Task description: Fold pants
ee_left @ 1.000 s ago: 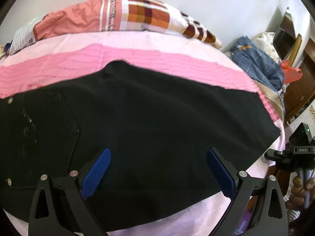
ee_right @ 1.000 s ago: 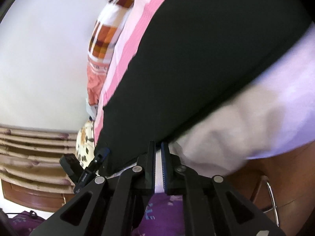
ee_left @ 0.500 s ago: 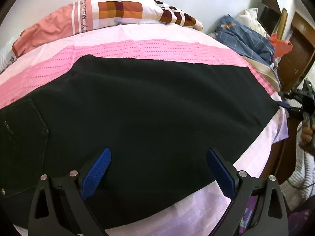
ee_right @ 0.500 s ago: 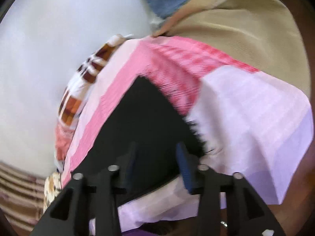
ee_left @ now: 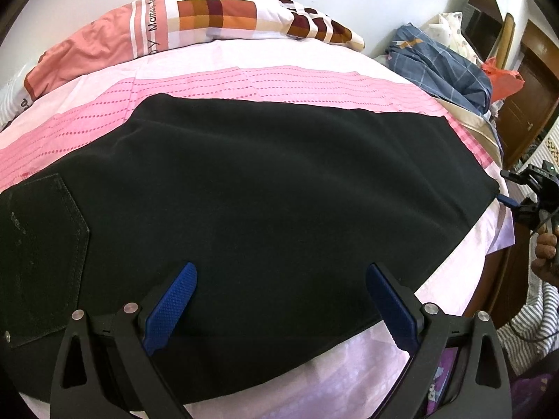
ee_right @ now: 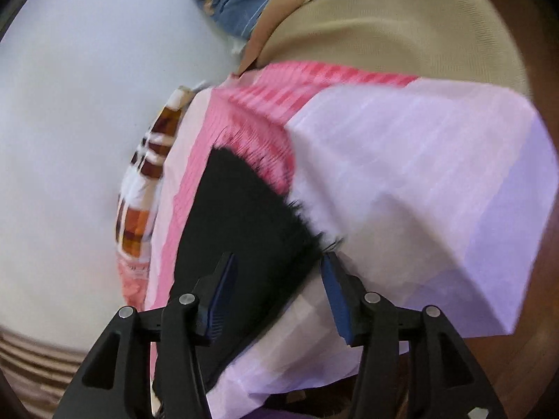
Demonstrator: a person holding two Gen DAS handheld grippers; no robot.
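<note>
Both sets of jaws are standing apart: the left gripper [ee_left: 281, 300] is gaping wide over the near edge of the black pants [ee_left: 265, 202], gripping nothing, while the right gripper [ee_right: 277, 295] has just been opening, its blue pads [ee_right: 333, 296] flanking the frayed hem end without pressing on it. The pants are lying flat across a pink bedsheet [ee_left: 244, 80] — back pocket [ee_left: 42, 255] at the left, hem at the far right by the bed's edge. A checked pillow [ee_left: 223, 17] is sitting along the far side against the wall, and a blue plaid bundle [ee_left: 440, 66] is piling up at the far right, clear of the pants. From the left wrist view, a hand [ee_left: 545, 255] is holding the right gripper at the right edge, and both grippers are pointing downward at the cloth.
</note>
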